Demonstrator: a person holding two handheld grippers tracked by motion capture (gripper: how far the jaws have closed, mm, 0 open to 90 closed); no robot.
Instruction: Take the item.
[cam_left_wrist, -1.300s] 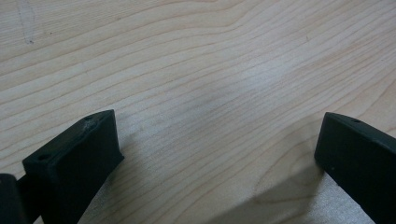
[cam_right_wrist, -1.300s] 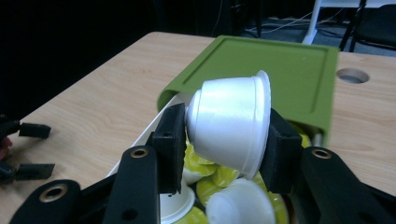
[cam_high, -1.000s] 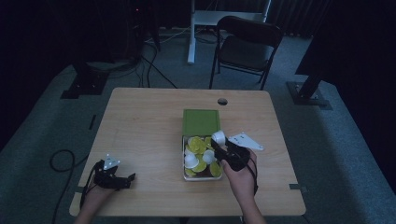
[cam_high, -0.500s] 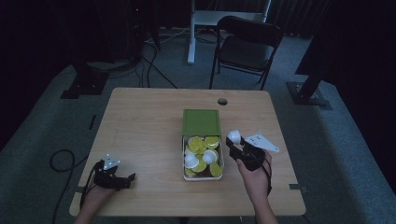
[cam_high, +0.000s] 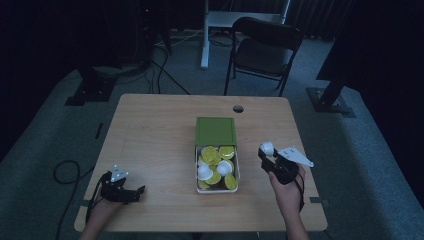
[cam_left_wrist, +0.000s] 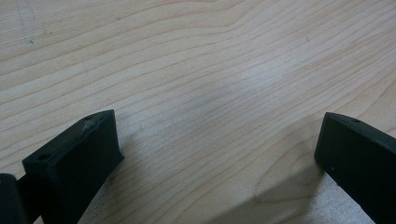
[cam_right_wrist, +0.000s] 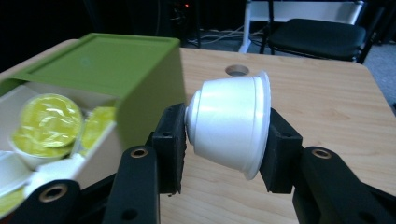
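In the high view, your right gripper (cam_high: 267, 152) sits right of centre, low in the frame, clamped on a white capsule (cam_high: 266, 148) just right of the open box (cam_high: 216, 131). The picture is dim, so the capsule reads only as a small pale blob and no print on the green box lid can be made out. Inside the box tray lie yellow-lidded capsules (cam_high: 210, 153) and a couple of white ones, partly overlapping. Your left gripper (cam_high: 131, 193) rests at the lower left of the table (cam_high: 160, 135), its jaws hard to judge from here; your forearms are cut off by the bottom edge.

In the left gripper view, both black jaws rise from the bottom corners, spread wide with nothing but bare wood grain between them; each is cut off by the frame.

In the right gripper view, the capsule (cam_right_wrist: 231, 122) fills the centre, lying on its side, pinched between both pads: glossy white, tapered, with a flanged rim toward the right. No lettering shows on it. The green box (cam_right_wrist: 100, 63) is blurred at the upper left, a crinkled yellow foil lid (cam_right_wrist: 50, 119) below it.
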